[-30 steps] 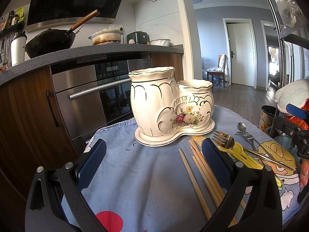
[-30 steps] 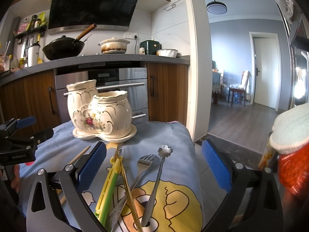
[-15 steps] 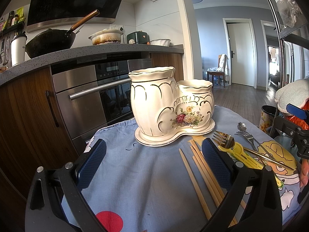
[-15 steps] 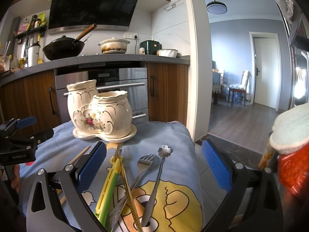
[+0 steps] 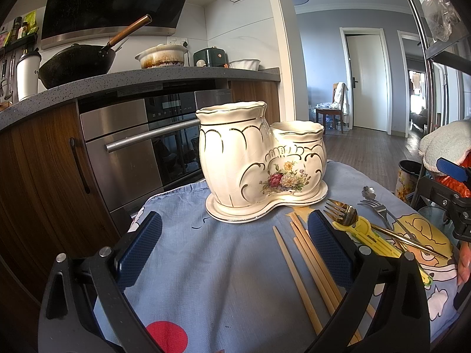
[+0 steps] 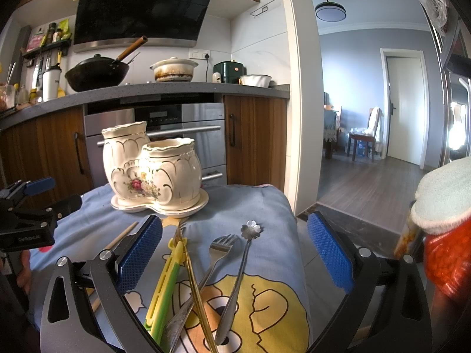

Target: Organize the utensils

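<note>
While both sets of tongs hang over the cloth-covered bench [image 5: 206,279], the left tongs [image 5: 234,253] stand wide apart and hold nothing, and the right tongs [image 6: 235,253] likewise gape apart over the cutlery. A cream two-pot holder [image 5: 262,161] sits near the bench's far edge. Just in front of it on the cloth lie wooden chopsticks [image 5: 306,267]. Toward the right edge rest a yellow-green tool [image 6: 164,285], a gold fork [image 5: 341,211], a silver fork [image 6: 220,250] and a flower-ended spoon [image 6: 247,244], their handles crossing near the front.
</note>
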`<action>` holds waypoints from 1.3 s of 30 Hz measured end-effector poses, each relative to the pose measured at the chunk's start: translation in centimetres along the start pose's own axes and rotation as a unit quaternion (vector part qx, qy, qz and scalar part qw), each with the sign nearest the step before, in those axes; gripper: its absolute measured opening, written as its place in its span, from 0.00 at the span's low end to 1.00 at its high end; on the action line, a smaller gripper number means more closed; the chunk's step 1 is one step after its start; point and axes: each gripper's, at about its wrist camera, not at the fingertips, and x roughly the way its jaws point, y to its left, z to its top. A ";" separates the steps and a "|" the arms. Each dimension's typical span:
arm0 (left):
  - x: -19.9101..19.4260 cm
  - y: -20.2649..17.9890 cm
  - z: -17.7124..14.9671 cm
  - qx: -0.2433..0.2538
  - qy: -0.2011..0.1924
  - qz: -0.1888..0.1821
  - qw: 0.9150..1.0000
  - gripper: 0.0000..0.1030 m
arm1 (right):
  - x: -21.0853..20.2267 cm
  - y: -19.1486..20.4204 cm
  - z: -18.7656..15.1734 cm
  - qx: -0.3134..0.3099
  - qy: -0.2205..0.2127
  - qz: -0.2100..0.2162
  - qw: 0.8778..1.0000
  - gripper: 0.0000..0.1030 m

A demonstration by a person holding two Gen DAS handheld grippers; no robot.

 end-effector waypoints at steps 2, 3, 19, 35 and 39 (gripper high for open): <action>0.0 0.0 0.0 0.000 0.000 0.000 1.000 0.95 | 0.0 0.0 0.0 0.000 0.000 0.000 1.000 0.95; 0.0 0.0 0.0 0.000 0.000 0.000 1.000 0.95 | 0.0 0.0 0.0 0.000 0.000 0.000 1.000 0.95; 0.0 0.0 0.0 0.000 0.000 0.000 1.000 0.95 | 0.0 0.0 0.0 0.000 0.000 0.000 1.000 0.95; 0.0 -0.3 0.2 0.021 0.002 0.002 1.000 0.95 | 0.3 -0.1 -0.1 0.002 0.001 0.000 1.000 0.95; -0.2 -0.5 0.7 0.039 0.004 0.006 0.999 0.95 | 0.1 0.0 -0.1 0.008 0.005 -0.003 1.000 0.95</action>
